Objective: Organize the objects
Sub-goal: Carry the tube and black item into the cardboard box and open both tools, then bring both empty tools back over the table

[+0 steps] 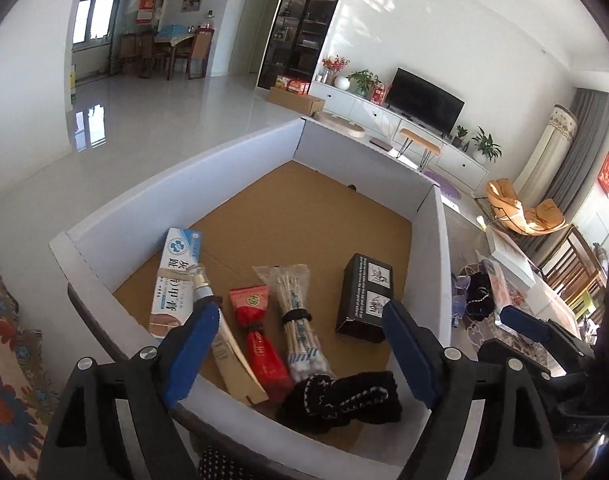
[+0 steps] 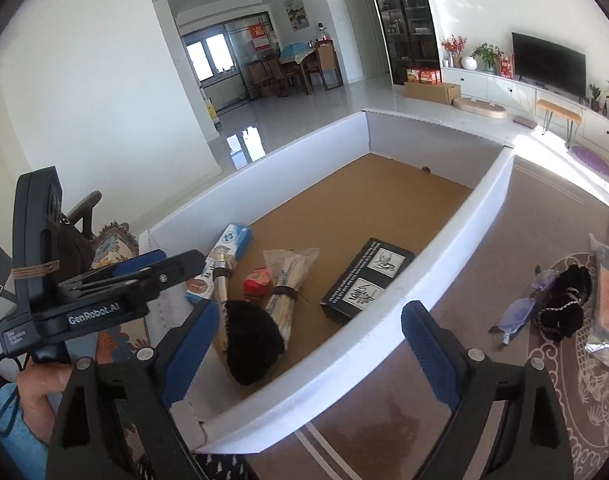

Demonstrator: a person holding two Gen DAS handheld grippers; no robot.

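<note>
A big white-walled cardboard box (image 1: 232, 152) with a brown floor holds a toothpaste carton (image 1: 176, 280), a small bottle on a flat pack (image 1: 202, 280), a red packet (image 1: 260, 336), a bundle of cotton swabs (image 1: 300, 320), a black box (image 1: 364, 296) and a black knitted item (image 1: 340, 400). My left gripper (image 1: 300, 352) is open and empty above the box's near end. My right gripper (image 2: 308, 348) is open and empty over the box's near right wall (image 2: 384, 320). On the patterned mat to the right lie another black knitted item (image 2: 564, 304), a purple packet (image 2: 520, 312) and a clear pink packet (image 2: 608, 304).
The left gripper body (image 2: 84, 292) shows at the left of the right wrist view, with a hand (image 2: 36, 388) under it. A floral cushion (image 1: 8, 360) lies left of the box. Glossy floor, a TV cabinet (image 1: 424, 128) and a dining set lie beyond.
</note>
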